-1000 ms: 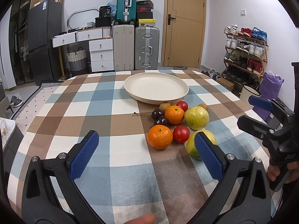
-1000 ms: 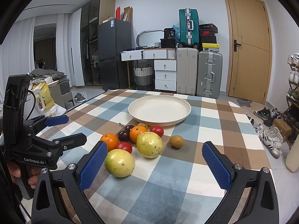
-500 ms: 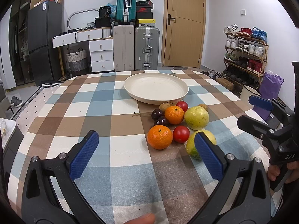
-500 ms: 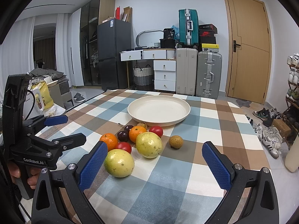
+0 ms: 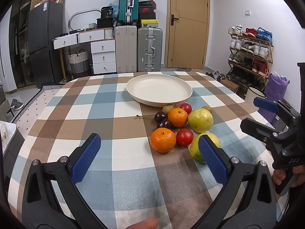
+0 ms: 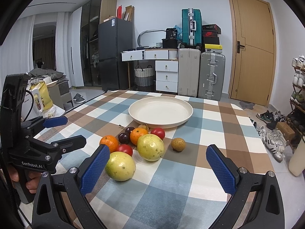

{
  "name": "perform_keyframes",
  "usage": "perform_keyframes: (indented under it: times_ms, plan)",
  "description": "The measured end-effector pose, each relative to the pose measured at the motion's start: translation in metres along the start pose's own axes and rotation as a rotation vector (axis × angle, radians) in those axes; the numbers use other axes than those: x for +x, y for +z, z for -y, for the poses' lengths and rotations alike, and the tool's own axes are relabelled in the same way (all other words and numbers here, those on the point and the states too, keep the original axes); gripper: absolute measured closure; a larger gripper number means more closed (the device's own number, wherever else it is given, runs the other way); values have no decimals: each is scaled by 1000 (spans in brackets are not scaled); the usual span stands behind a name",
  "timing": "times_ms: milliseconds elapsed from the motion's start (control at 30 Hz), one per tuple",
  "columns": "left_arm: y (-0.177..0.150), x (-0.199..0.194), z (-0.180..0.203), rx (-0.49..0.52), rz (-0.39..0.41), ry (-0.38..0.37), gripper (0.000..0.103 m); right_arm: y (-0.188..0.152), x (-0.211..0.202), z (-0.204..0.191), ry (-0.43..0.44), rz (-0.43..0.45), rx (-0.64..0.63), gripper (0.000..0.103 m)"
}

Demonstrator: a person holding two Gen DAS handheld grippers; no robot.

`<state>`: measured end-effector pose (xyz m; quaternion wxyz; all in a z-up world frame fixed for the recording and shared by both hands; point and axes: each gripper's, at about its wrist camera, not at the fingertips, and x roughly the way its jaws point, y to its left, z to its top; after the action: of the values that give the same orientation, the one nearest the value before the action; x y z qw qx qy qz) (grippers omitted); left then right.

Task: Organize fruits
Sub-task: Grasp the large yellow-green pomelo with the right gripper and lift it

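Note:
An empty cream plate (image 5: 159, 90) (image 6: 160, 112) sits mid-table on the checked cloth. In front of it lies a cluster of fruit: two oranges (image 5: 163, 142) (image 5: 177, 117), two red tomatoes (image 5: 184, 137), two yellow-green guavas (image 5: 200, 120) (image 6: 120, 165), dark plums (image 5: 160, 116) and small brown longans (image 6: 178, 144). My left gripper (image 5: 150, 158) is open and empty, just short of the near orange. My right gripper (image 6: 158, 169) is open and empty, its left pad beside the near guava. Each gripper shows in the other's view (image 5: 266, 118) (image 6: 55, 131).
The table's right edge (image 5: 266, 152) drops to a shoe rack (image 5: 249, 51) and purple bag (image 5: 274, 93). Suitcases (image 5: 139, 51), white drawers (image 5: 103, 55) and a dark fridge (image 5: 43, 43) stand beyond the far edge. A door (image 5: 187, 24) is at the back.
Both grippers have barely moved; the right one has crept slightly toward the fruit. Nothing was picked up or released.

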<state>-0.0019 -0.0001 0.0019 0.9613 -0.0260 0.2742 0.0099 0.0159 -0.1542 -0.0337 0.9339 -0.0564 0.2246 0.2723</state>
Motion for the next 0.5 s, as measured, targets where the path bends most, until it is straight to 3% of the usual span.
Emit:
perform_keyframes:
  times_ms: [500]
  plan:
    - [4, -2, 2, 6, -3, -17, 1, -1, 20, -8, -27, -99, -10, 0]
